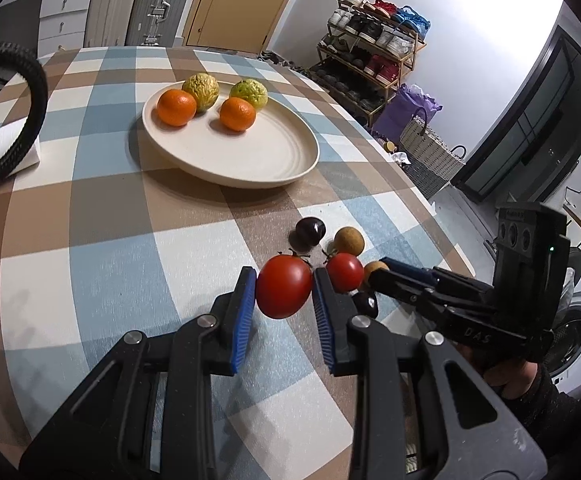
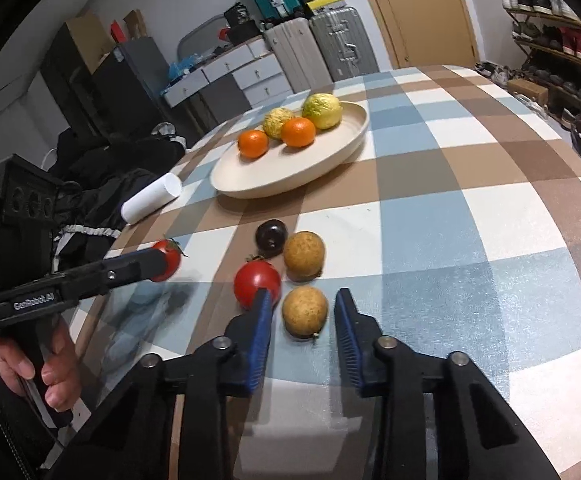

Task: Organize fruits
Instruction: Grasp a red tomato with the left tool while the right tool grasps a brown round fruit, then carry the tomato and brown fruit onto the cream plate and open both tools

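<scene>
Left gripper pinches a tomato, seemingly lifted; carry it level to the plate; right gripper, jaws wide, should close gently on the brown fruit.

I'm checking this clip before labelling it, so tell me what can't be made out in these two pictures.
- Dark fruit, left wrist view: mostly hidden behind the left gripper's finger and the right gripper.
- Tan fruit, left wrist view: partly covered by the right gripper's finger.
- Held tomato, right wrist view: blurred and half behind the left gripper's finger.
- Right gripper: open around a tan fruit; contact cannot be told.
</scene>
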`<move>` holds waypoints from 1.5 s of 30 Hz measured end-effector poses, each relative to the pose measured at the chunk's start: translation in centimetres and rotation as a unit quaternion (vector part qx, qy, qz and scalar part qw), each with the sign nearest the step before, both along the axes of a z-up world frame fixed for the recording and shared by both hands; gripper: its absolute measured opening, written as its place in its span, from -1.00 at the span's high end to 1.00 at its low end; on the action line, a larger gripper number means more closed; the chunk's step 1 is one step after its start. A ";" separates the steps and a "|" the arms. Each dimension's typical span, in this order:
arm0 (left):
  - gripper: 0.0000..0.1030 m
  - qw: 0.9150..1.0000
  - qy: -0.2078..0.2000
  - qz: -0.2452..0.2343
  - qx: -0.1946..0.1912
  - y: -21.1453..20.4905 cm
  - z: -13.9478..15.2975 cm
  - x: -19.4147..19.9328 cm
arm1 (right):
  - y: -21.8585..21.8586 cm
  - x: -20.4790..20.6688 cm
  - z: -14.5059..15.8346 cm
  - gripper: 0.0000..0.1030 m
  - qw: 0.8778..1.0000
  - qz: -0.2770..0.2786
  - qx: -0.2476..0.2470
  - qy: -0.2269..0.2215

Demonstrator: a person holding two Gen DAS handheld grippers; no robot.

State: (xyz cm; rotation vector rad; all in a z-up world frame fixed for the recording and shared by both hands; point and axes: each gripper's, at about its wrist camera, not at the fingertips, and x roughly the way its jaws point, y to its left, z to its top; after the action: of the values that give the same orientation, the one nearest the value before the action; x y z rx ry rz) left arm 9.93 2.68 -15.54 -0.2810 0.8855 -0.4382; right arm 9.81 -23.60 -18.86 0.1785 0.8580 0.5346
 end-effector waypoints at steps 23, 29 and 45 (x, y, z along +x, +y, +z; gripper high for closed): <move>0.50 1.000 -0.020 0.015 0.003 0.1 2.1 6.5 | -1.3 3.5 3.8 0.53 0.998 -0.011 0.038 -0.043; 0.50 0.999 -0.027 0.023 0.012 0.2 2.7 9.8 | -0.9 6.7 5.2 0.52 0.998 -0.005 0.045 -0.050; 0.50 0.997 -0.043 0.052 0.026 2.0 3.5 18.4 | 2.4 17.1 7.7 0.53 0.996 0.022 0.047 -0.068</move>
State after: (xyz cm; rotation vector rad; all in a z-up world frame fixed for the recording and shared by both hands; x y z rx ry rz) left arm 28.28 4.67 -12.07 -0.2582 0.7937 -0.3273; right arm 26.95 -21.24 -11.17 0.2075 0.7053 0.6223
